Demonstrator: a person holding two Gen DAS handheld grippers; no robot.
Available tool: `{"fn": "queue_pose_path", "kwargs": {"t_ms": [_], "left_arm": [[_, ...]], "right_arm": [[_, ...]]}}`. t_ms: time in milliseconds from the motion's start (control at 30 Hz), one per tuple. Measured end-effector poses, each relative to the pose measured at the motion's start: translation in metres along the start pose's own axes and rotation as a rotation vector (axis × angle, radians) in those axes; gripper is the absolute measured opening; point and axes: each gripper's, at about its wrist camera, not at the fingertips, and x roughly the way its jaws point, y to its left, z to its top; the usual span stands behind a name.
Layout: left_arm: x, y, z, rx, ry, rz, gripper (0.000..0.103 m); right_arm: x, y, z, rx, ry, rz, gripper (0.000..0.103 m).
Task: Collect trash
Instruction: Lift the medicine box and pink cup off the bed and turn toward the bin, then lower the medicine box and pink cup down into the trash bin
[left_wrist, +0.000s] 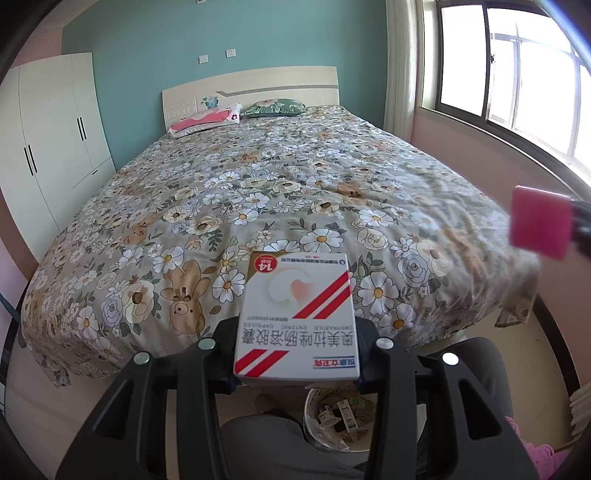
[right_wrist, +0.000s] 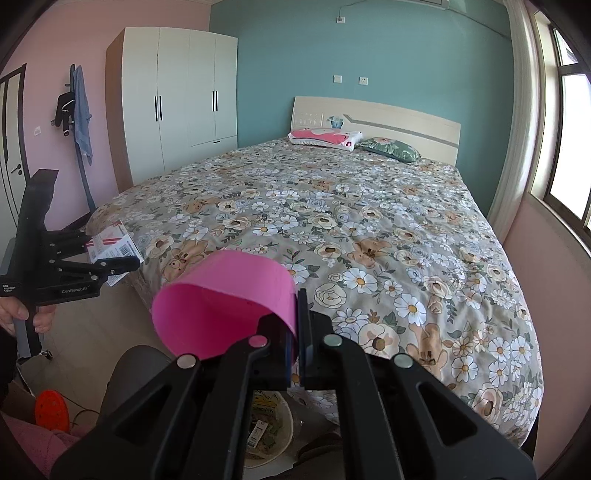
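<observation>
Left gripper jaws clamped on pill box: light, stiff card. Right gripper jaws pinch pink cup rim, thin & flexy. Bin just below jaws.

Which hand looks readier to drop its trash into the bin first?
Left, by a little. The left gripper holds the medicine box right above the trash bin; the right gripper's pink cup sits off to the bin's side.
</observation>
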Motion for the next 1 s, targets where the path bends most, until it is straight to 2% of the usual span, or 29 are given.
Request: {"fn": "queue_pose_path", "kwargs": {"t_ms": [200, 500, 1000], "left_arm": [[0.029, -0.008, -0.029, -0.022, 0.088, -0.062, 0.045], [0.066, -0.012, -0.061, -0.036, 0.180, -0.071, 0.045], [0.114, -0.029, -0.095, -0.047, 0.301, -0.114, 0.045]], "right_arm": [[0.032, 0.019, -0.033, -0.005, 0.073, 0.048, 0.004], [0.073, 0.033, -0.066, 0.023, 0.183, 0.121, 0.004], [0.120, 0.034, -0.103, 0.062, 0.313, 0.165, 0.004]]}}
